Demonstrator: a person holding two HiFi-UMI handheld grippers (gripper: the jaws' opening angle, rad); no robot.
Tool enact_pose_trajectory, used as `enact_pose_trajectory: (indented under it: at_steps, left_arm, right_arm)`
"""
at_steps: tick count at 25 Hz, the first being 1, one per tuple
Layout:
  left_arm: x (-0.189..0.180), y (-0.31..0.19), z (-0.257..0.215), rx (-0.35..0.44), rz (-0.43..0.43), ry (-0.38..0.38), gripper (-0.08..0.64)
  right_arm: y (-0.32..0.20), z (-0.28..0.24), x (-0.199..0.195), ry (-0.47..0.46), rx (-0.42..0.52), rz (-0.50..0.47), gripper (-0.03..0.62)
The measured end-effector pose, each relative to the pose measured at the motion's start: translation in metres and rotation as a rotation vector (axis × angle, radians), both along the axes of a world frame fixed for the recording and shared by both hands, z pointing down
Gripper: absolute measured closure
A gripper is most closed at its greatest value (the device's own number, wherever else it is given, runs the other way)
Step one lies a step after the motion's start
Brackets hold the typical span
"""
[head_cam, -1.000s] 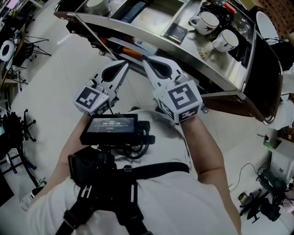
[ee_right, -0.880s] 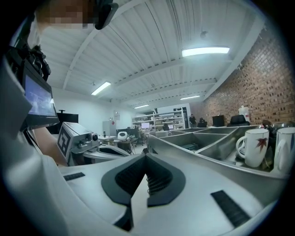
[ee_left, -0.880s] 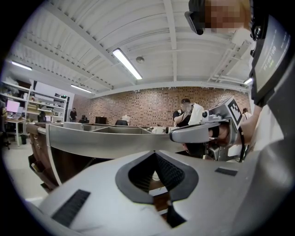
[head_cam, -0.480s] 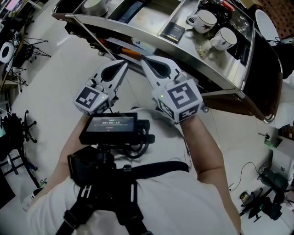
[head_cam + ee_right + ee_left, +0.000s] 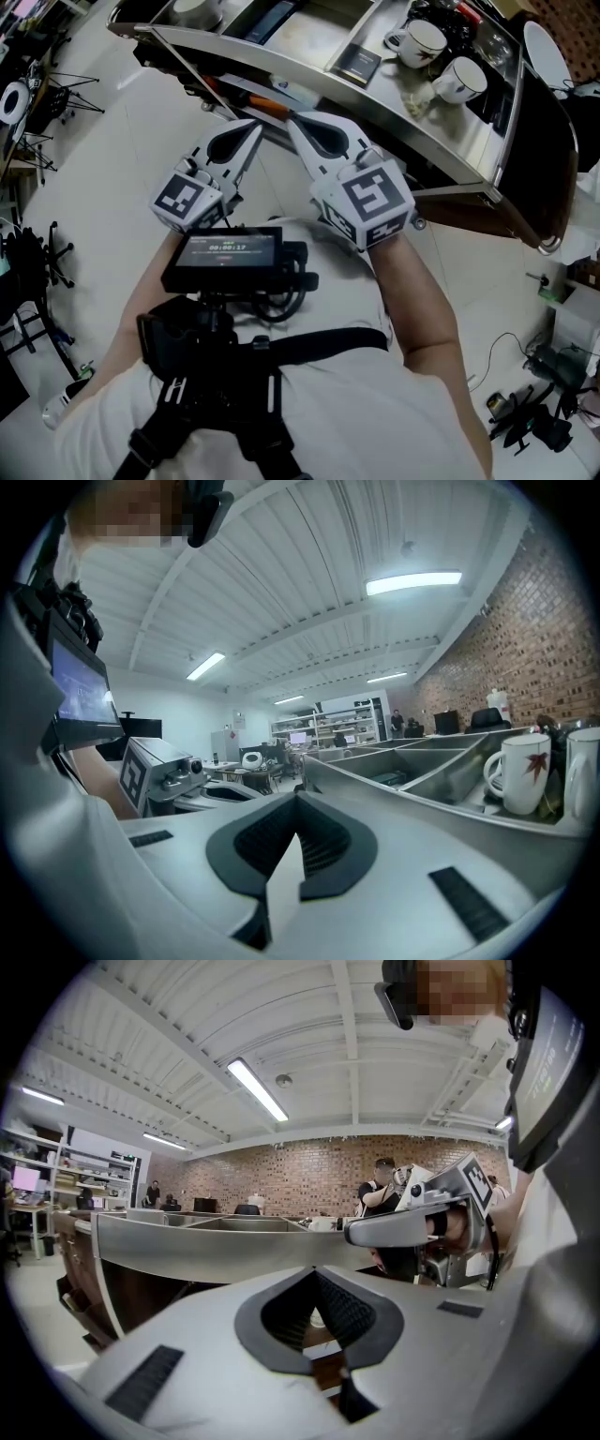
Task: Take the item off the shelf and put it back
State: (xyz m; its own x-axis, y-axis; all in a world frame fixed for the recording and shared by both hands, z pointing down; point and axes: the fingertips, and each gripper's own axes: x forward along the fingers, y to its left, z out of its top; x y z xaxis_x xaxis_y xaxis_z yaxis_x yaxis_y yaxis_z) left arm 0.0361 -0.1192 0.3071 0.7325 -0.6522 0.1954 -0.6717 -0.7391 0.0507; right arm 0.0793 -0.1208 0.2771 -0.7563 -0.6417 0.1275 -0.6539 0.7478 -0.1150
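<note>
A steel shelf [image 5: 309, 80] with open compartments runs across the top of the head view. In it stand two white mugs with a red leaf print [image 5: 424, 44] [image 5: 459, 82], and a small black box [image 5: 358, 64] lies to their left. My left gripper [image 5: 253, 131] and right gripper [image 5: 293, 120] hover side by side just in front of the shelf's edge, tips close together. Both are shut with nothing between the jaws. The right gripper view shows one mug [image 5: 511, 772] to the right of the right gripper [image 5: 298, 799]. The left gripper [image 5: 316, 1274] faces the shelf wall [image 5: 206, 1246].
A dark flat item [image 5: 267, 21] lies in a left compartment, and an orange thing [image 5: 272, 108] shows on the level below. A chest-mounted screen [image 5: 225, 255] sits under my hands. Tripods [image 5: 37, 253] and gear stand on the white floor at left; cables and tools [image 5: 525, 412] lie at right.
</note>
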Motion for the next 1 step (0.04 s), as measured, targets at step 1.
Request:
enact_pose_trajectory:
  at_steps: [1]
  left_arm:
    - [0.0003,-0.0001,0.0003,0.000,-0.001,0.000,0.557]
  right_arm:
    - [-0.0001,0.0001,0.0004,-0.001,0.000,0.000,0.589]
